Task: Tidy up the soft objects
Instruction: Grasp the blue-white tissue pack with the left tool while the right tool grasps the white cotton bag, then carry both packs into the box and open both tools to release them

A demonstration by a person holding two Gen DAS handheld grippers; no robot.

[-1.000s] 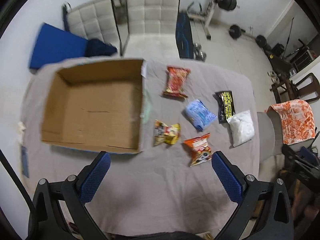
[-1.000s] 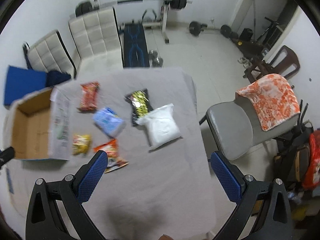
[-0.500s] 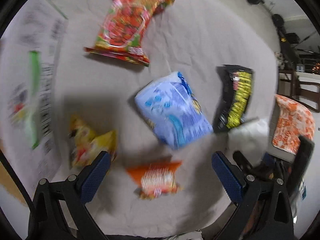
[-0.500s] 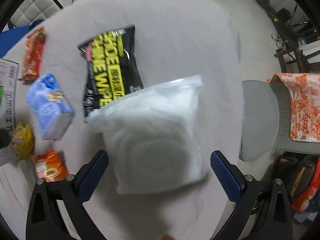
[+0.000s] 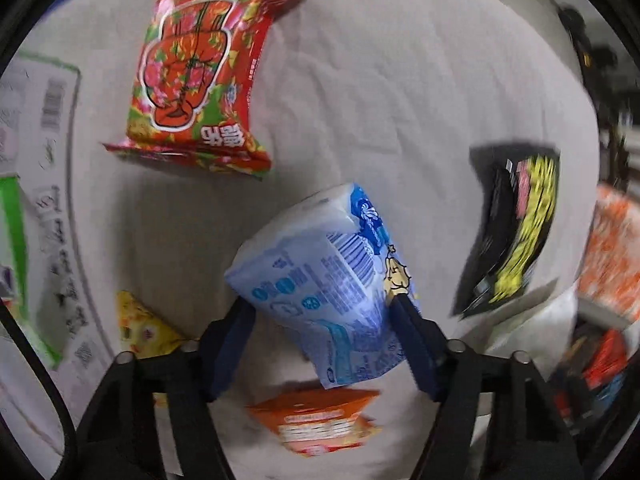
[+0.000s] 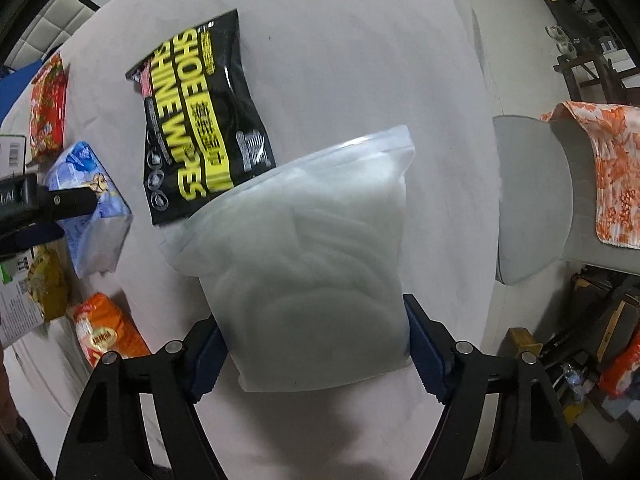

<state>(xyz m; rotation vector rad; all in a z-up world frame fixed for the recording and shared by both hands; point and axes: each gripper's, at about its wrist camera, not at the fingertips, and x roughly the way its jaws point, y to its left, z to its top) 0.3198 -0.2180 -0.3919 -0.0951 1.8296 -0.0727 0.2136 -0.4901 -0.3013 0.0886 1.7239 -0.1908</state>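
My left gripper (image 5: pixel 320 320) is shut on a light blue tissue pack (image 5: pixel 328 288), its blue pads pressing both sides; the pack also shows in the right wrist view (image 6: pixel 90 208). My right gripper (image 6: pixel 312 336) is shut on a clear zip bag of white cotton (image 6: pixel 312 256), which lies partly over a black and yellow shoe wipes pack (image 6: pixel 196 120). A red snack bag (image 5: pixel 200 64), a yellow snack bag (image 5: pixel 144 328) and an orange snack bag (image 5: pixel 316 420) lie on the grey tablecloth (image 5: pixel 400 100).
The side of the cardboard box (image 5: pixel 36 208), with printed labels, stands at the left. A grey chair (image 6: pixel 532 200) with an orange patterned cloth (image 6: pixel 608 168) stands off the table's right edge. Clutter lies on the floor beyond.
Both grippers have dropped down to the table. The left has closed on the blue tissue pack and the right has closed on the cotton bag; both were open before.
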